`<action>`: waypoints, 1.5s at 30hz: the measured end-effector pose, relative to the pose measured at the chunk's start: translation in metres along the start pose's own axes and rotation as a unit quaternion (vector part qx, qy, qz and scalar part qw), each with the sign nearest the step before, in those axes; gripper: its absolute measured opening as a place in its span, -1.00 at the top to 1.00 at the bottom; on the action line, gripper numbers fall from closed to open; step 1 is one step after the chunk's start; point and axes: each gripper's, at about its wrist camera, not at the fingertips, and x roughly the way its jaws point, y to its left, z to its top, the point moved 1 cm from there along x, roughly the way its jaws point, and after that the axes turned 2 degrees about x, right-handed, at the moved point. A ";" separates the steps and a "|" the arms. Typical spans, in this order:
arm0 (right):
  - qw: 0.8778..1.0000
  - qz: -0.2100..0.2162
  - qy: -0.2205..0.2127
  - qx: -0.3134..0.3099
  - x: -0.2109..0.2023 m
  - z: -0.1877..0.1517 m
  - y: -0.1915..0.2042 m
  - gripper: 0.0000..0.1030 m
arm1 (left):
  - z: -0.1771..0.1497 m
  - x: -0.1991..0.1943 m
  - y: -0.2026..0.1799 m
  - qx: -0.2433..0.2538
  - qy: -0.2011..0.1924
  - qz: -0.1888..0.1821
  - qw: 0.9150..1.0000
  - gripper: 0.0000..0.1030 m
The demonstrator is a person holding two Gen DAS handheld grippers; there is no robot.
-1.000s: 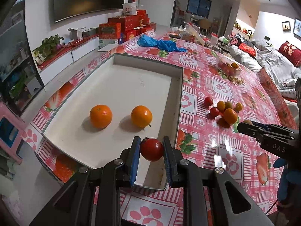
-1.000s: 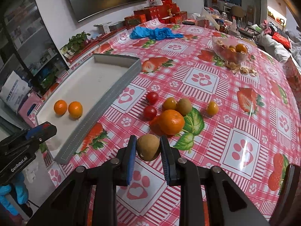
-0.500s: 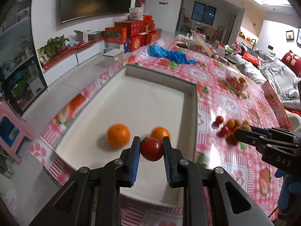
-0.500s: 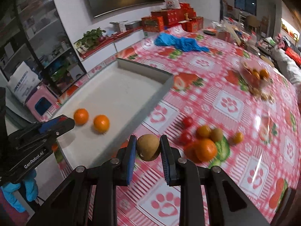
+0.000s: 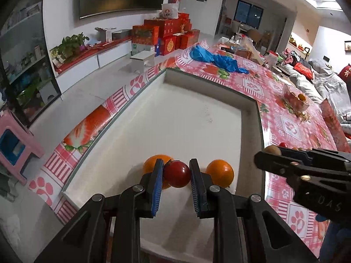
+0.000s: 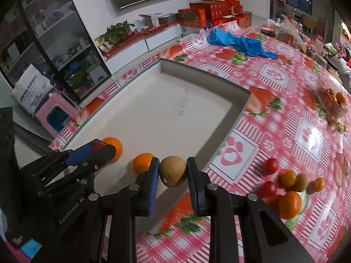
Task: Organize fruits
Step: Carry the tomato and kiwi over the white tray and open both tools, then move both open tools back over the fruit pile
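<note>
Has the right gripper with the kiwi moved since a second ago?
Yes. The right gripper, holding the kiwi, moved from above the tablecloth to the tray's near corner.

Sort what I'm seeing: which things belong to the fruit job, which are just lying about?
Job:
- tomato in left tongs
- kiwi in right tongs
- white tray holding two oranges
- loose fruit pile

Lying about:
- blue cloth
- clear snack bag
- red gift boxes

Tray: two oranges. Tablecloth: two tomatoes, perhaps five other fruits, blurred.
</note>
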 end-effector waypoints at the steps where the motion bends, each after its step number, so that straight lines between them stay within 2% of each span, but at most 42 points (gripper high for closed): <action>1: 1.000 0.001 0.002 0.000 0.003 0.001 0.001 0.47 | 0.001 0.000 -0.001 0.005 -0.003 0.002 1.000 0.52; 12: 0.999 0.028 0.018 0.022 0.024 0.010 0.004 0.46 | 0.002 0.000 -0.003 0.024 -0.018 0.016 0.999 0.51; 16: 0.999 0.024 0.016 0.031 0.022 0.010 -0.002 0.28 | 0.004 0.001 -0.001 0.022 -0.018 0.017 0.999 0.46; 17: 0.999 0.021 0.013 0.033 0.021 0.010 -0.004 0.26 | 0.004 0.001 -0.001 0.021 -0.018 0.020 0.999 0.35; 18: 0.999 0.020 0.010 0.040 0.019 0.010 -0.008 0.17 | 0.004 0.001 0.000 0.017 -0.018 0.027 0.999 0.10; 20: 0.998 0.024 0.002 0.056 0.014 0.009 -0.017 -0.25 | 0.003 -0.001 0.008 -0.003 -0.021 0.044 0.999 -0.27; 21: 0.997 0.047 -0.009 0.068 0.008 0.008 -0.022 -0.59 | 0.003 -0.002 0.012 -0.014 -0.023 0.042 0.999 -0.36; 22: 0.996 0.048 -0.013 0.076 0.005 0.008 -0.025 -0.83 | 0.003 -0.003 0.016 -0.027 -0.022 0.033 0.999 -0.42; 23: 0.995 0.042 -0.020 0.082 0.001 0.008 -0.027 -0.87 | 0.002 -0.002 0.018 -0.032 -0.017 0.025 0.999 -0.63; 25: 0.995 0.030 -0.038 0.084 -0.011 0.007 -0.029 -0.88 | 0.001 -0.006 0.016 -0.033 -0.020 0.027 0.999 -0.69; 28: 0.994 0.022 -0.065 0.080 -0.032 -0.001 -0.032 -0.89 | 0.001 -0.014 0.002 -0.006 -0.027 0.034 0.999 -0.69; 32: 0.991 -0.011 -0.095 0.091 -0.063 -0.025 -0.049 -0.89 | 0.000 -0.026 -0.019 0.020 -0.037 0.030 0.999 -0.69; 39: 0.984 -0.070 -0.082 0.140 -0.089 -0.094 -0.096 -0.89 | -0.011 -0.044 -0.062 0.059 -0.046 0.010 0.997 -0.69; 45: 0.978 -0.114 -0.076 0.157 -0.104 -0.151 -0.126 -0.89 | -0.034 -0.051 -0.112 0.102 -0.033 -0.022 0.994 -0.69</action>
